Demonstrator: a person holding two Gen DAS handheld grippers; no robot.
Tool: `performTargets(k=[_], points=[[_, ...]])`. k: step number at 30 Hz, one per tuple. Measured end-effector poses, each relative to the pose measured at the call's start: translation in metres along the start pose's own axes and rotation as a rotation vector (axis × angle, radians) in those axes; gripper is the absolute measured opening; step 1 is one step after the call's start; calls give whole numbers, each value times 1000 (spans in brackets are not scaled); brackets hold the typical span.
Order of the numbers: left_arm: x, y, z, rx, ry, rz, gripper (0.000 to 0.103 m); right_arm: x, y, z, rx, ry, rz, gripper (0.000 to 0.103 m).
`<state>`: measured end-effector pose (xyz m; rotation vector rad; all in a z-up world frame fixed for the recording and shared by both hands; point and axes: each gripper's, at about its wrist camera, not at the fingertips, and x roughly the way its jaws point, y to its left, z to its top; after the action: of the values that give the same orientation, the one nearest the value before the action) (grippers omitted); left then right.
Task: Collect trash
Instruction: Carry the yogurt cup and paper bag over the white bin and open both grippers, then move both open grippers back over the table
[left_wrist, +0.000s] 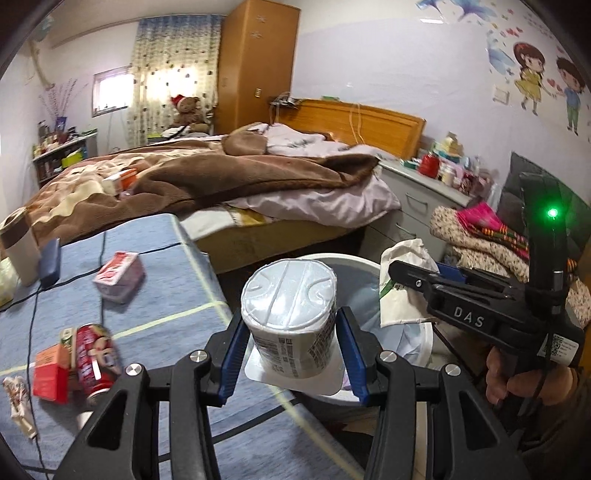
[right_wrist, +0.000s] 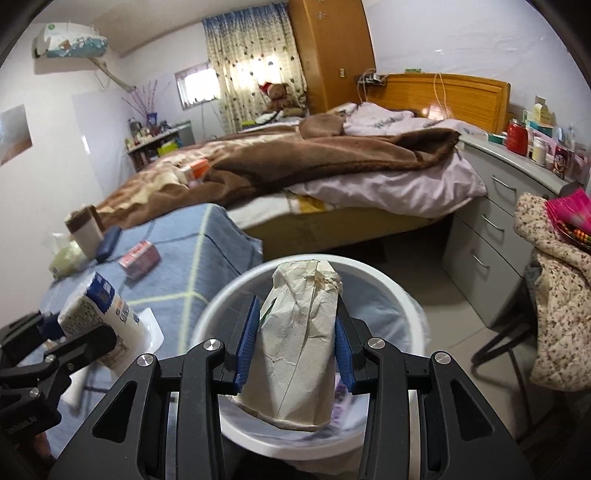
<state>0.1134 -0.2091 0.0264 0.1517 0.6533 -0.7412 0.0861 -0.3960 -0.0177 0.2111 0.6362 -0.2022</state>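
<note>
1. The left hand-held gripper (left_wrist: 291, 354) pinches a white plastic cup (left_wrist: 291, 317) between blue ribbed pads; the cup is upside down, its long axis pointing away and up, ridged base far, foil rim near.
2. The right hand-held gripper (right_wrist: 295, 354) pinches a crumpled, creased paper cup (right_wrist: 295, 343), also inverted, rolled rim near, squashed end pointing away.
3. Both cups hang over a round white bin (right_wrist: 399, 291) with a thin liner, which stands on the floor right of the desk.
4. On the blue-clothed desk (left_wrist: 177, 258), left: a red can (left_wrist: 96, 356) on its side, a red carton (left_wrist: 51, 373), farther off a pink box (left_wrist: 120, 275).
5. Beyond lies a bed (left_wrist: 221, 173) with a fuzzy brown blanket.
</note>
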Motion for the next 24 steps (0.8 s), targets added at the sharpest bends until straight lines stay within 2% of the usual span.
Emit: performTargets(k=[8,15,17,18,20,22,24], points=[[22,-24,1,38,35,-10,50,12,-18,-7,-28,51,-48,39],[36,-26,2,36,53,-1,51,22,-25,-10,-48,87,-79,41],[38,-25,2,32,56,-8,54,23,-25,-11,-50,90,-84,42],[39,-25,2,30,57,-12,59,24,-26,-11,-51,92,-92,43],[39,-24,3,19,52,-20,66,25,-27,-12,-51,101,-103,46],[39,-23,2,12,54,-25,66,24,-27,-12,-48,100,-106,58],[39,-22,2,9,54,-18,67,24,-27,-11,-47,97,-106,63]])
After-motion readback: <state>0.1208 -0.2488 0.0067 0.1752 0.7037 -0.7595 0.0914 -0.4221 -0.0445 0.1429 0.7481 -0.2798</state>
